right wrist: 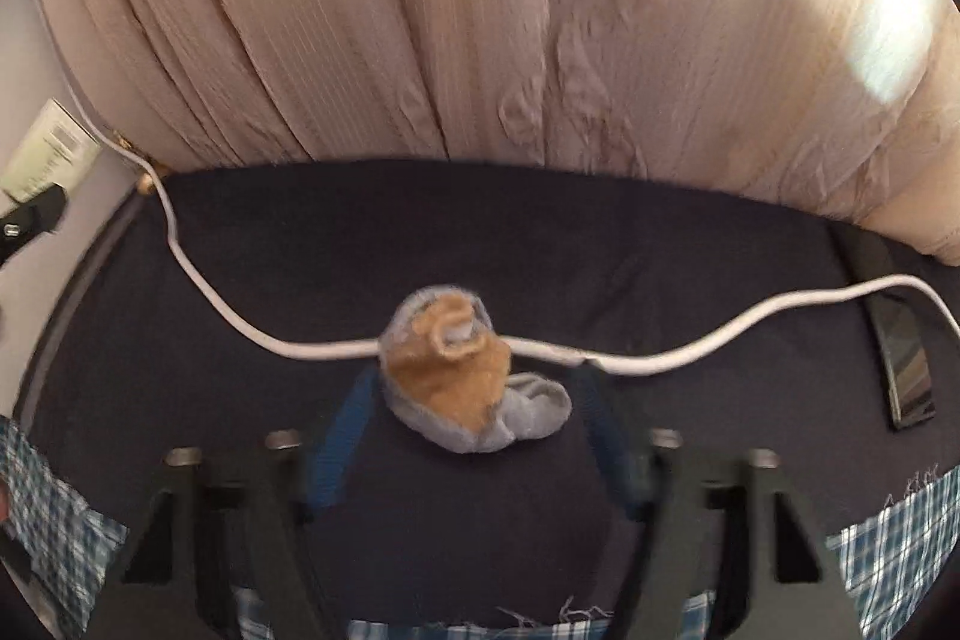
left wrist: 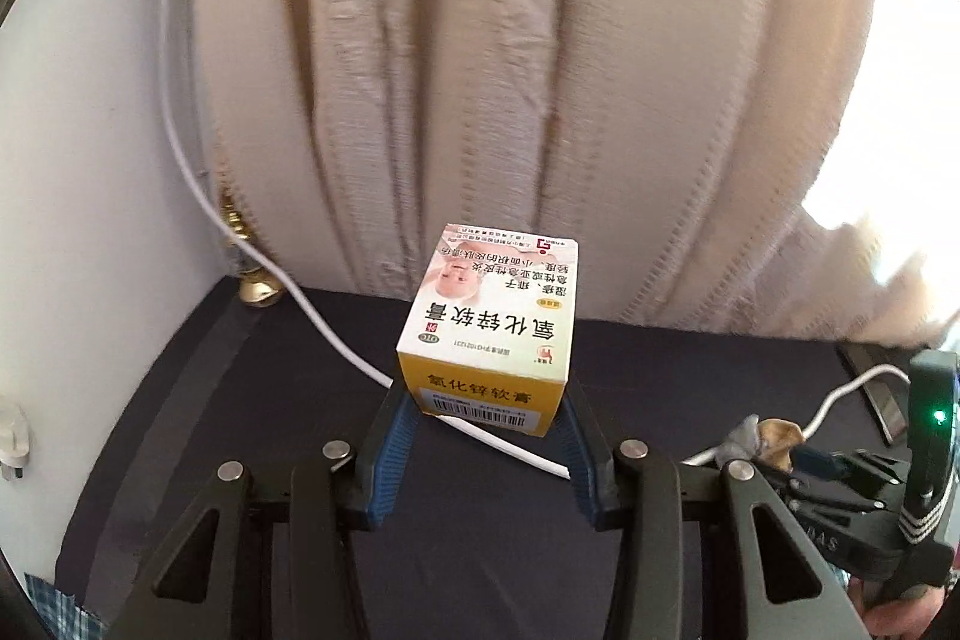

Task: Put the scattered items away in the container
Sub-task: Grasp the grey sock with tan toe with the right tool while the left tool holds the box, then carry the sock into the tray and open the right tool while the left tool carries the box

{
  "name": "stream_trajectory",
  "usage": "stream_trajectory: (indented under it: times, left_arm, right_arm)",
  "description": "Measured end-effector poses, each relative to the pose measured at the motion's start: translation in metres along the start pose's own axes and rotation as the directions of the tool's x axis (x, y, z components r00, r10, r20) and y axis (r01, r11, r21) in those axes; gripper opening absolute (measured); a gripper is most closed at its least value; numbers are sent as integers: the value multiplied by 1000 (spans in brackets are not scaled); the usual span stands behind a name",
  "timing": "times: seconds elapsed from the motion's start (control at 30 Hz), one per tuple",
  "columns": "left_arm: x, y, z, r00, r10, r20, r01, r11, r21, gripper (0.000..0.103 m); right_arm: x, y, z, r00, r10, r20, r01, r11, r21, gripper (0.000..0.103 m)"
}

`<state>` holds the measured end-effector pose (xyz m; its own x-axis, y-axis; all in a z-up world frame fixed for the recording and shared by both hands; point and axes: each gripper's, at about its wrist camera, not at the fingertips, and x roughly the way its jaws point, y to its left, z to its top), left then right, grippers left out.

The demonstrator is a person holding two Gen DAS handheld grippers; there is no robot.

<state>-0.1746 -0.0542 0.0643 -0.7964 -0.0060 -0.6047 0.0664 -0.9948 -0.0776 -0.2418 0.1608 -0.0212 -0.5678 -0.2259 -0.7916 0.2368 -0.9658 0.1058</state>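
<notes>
Left gripper (left wrist: 486, 415) clamped on ointment box (left wrist: 489, 334), lifted off the dark cloth (left wrist: 480, 550). Right gripper (right wrist: 471, 403) straddles the rolled sock (right wrist: 462, 382); motion blur, pad contact unclear. White cable (right wrist: 690, 349) runs behind the sock. Container unseen.

Left gripper (left wrist: 487, 415) clamped on ointment box (left wrist: 489, 334), above dark cloth (left wrist: 300, 340).

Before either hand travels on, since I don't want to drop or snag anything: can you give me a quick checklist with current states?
1. Left gripper clamped on ointment box: ok.
2. Box clear of the dark surface: ok, lifted.
3. Right gripper gripping the sock: cannot tell; pads beside it, contact unclear.
4. White cable clear of the sock: not ok, runs right behind it.
5. Container located: cannot tell; none visible.
</notes>
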Motion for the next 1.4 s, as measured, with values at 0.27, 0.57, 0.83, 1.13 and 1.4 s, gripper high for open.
stream_trajectory:
  times: [0.27, 0.57, 0.83, 1.13, 1.4]
  left_arm:
    - [-3, -10, 0, 998, -63, -15, 64, 997, 54, 47]
    - [-31, -53, -11, 986, -163, -28, 166, 977, 138, 47]
    - [-65, -112, -32, 954, -295, -57, 300, 928, 220, 47]
    - [-97, -214, -69, 886, -434, -161, 463, 830, 311, 47]
    - [-143, -290, -95, 831, -513, -215, 555, 740, 380, 47]
  right_arm:
    - [-101, -37, -46, 993, -10, 119, 4, 999, 51, 20]
    - [-239, -89, -154, 962, -110, 251, 61, 978, 198, 18]
    - [-355, -171, -237, 869, -380, 316, 216, 867, 449, 18]
    - [-421, -248, -316, 779, -576, 247, 301, 689, 659, 18]
    - [-403, -301, -357, 822, -547, 158, 283, 634, 720, 18]
